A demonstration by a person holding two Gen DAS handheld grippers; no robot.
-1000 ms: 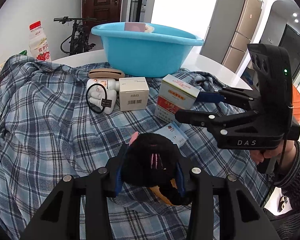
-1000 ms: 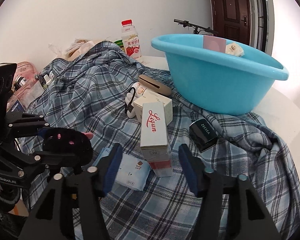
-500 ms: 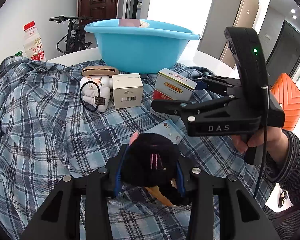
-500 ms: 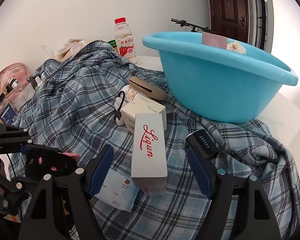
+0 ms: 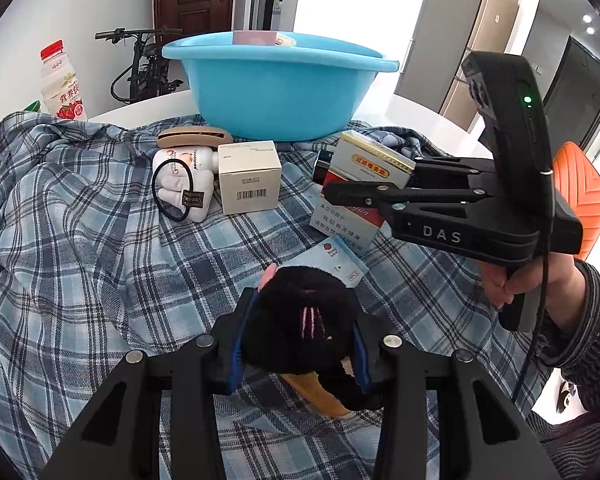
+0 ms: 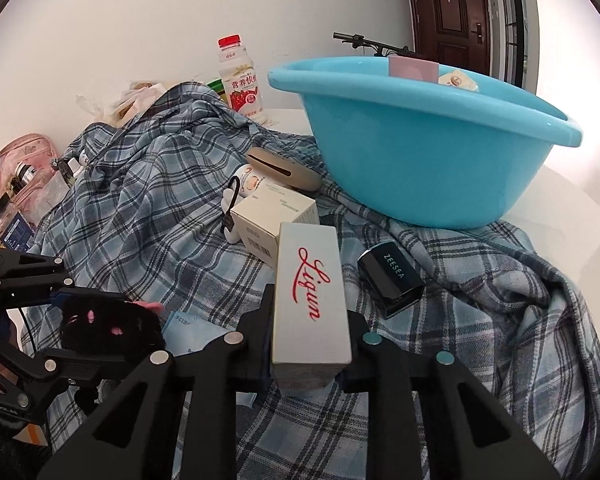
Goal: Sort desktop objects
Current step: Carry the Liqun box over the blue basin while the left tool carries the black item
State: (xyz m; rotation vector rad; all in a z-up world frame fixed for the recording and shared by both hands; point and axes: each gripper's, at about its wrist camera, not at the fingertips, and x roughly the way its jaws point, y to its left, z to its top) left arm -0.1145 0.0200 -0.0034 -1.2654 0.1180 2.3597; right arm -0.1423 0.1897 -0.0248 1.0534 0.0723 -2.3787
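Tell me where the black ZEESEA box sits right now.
In the right wrist view, the ZEESEA box lies on the plaid cloth, right of the Liqun carton, below the blue basin.

Open plaid cloth (image 5: 80, 260) at left; white box (image 5: 249, 178), bottle (image 5: 182, 176) and black case (image 6: 392, 278) block the blue basin (image 5: 278, 88).

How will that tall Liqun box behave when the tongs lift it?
The Liqun box looks like stiff card with flat sides, so the right tongs, shut on it, probably hold it firmly. It is likely light. Gripped near one end, with most of its length past the pads, it may tilt if swung fast.
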